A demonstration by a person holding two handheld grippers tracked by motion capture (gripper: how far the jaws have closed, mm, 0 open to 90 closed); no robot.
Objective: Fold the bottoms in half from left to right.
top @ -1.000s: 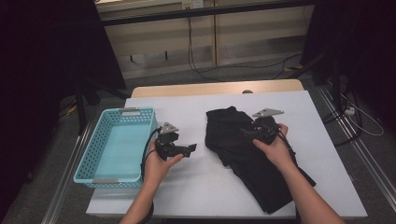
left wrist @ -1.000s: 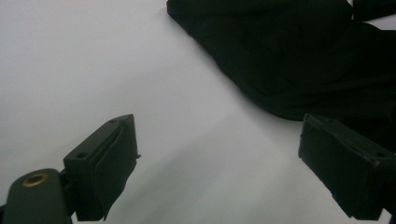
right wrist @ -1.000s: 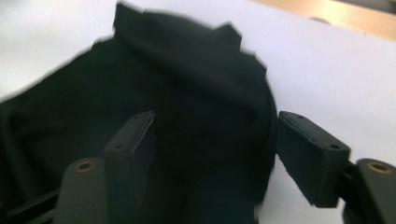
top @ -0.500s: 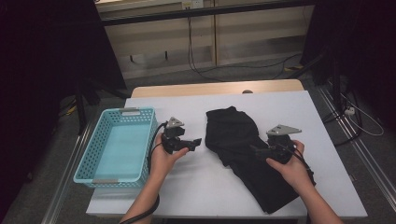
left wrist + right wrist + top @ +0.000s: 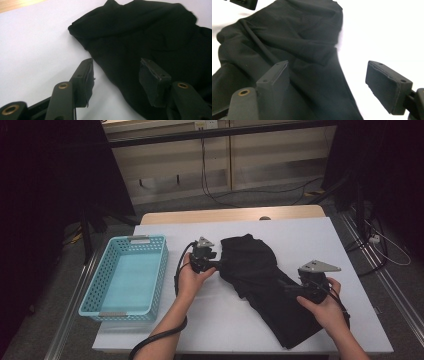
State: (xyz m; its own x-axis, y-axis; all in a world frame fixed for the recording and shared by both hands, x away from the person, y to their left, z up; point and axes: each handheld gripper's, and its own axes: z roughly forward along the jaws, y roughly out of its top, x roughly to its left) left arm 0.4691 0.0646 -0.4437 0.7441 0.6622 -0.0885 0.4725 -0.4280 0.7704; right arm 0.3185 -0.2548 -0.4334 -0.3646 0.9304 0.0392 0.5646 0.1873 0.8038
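Observation:
A crumpled black garment (image 5: pixel 260 280) lies on the white table (image 5: pixel 300 235), running from the middle toward the near right. My left gripper (image 5: pixel 220 265) is at its left edge. In the left gripper view the jaws (image 5: pixel 116 67) straddle that edge of the cloth (image 5: pixel 150 37), one over bare table and one over fabric. They have just been closing, and the pads do not press on the cloth. My right gripper (image 5: pixel 299 289) is low over the garment's right side. Its jaws (image 5: pixel 329 72) stand wide apart across the hem of the cloth (image 5: pixel 287 37).
A light blue plastic basket (image 5: pixel 161 270) stands at the table's left, with nothing in it. Bare white table surrounds the garment. A wooden strip runs along the far edge, and cables lie on the floor beyond it.
The left gripper has moved right to the garment's left edge and its jaws have narrowed. The right gripper has moved from the garment's upper middle toward its near right side.

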